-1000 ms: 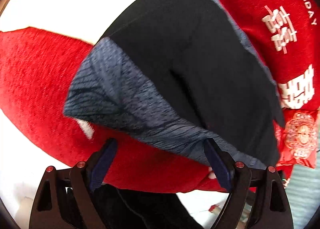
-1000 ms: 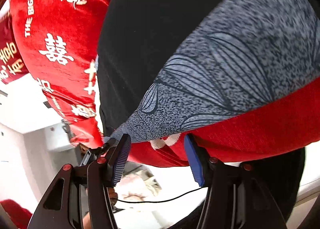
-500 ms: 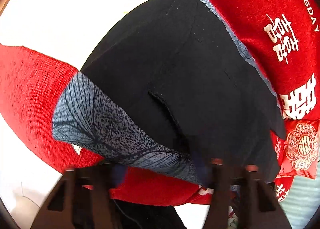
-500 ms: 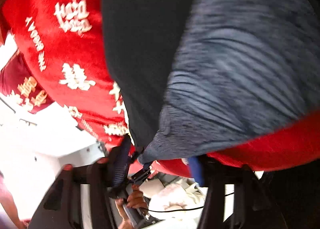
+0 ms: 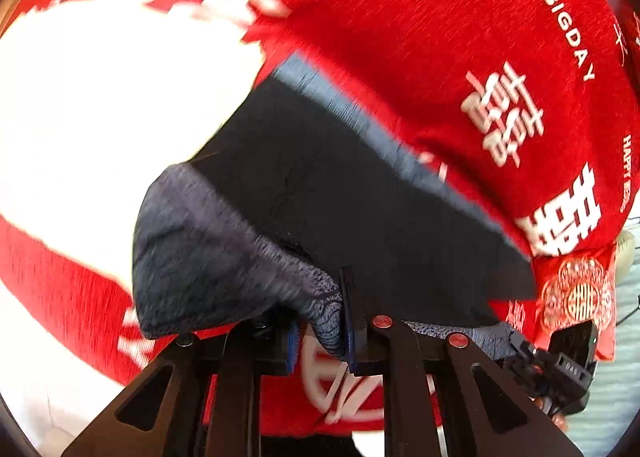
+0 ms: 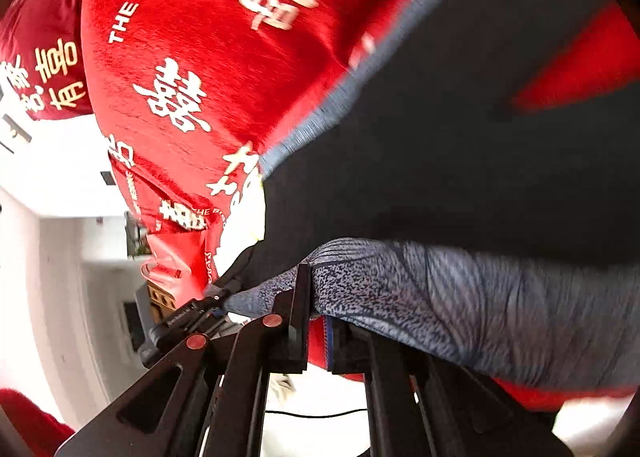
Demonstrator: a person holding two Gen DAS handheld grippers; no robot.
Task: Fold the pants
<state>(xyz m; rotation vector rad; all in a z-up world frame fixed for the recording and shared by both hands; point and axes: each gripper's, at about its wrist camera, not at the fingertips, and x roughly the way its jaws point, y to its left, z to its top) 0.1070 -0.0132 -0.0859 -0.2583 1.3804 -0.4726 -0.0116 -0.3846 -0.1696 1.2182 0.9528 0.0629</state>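
Note:
The pants (image 5: 340,193) are black with a grey patterned band and lie on a red blanket (image 5: 460,49) with white characters. My left gripper (image 5: 320,321) is shut on the grey band (image 5: 208,257), which bunches up and lifts off the blanket. In the right wrist view the same pants (image 6: 460,161) fill the right side. My right gripper (image 6: 318,317) is shut on the band's (image 6: 460,305) other end, raised above the blanket (image 6: 208,57). The other gripper (image 5: 560,361) shows at the lower right of the left wrist view.
White bedding (image 5: 112,105) shows beyond the blanket on the left. A red pillow (image 5: 576,297) with a round gold emblem lies at the right edge. White walls and a room (image 6: 60,257) open to the left in the right wrist view.
Both grippers went from open around the grey band to shut on it. Both then rose, pulling the band up and away from the blanket; the views are motion-blurred.

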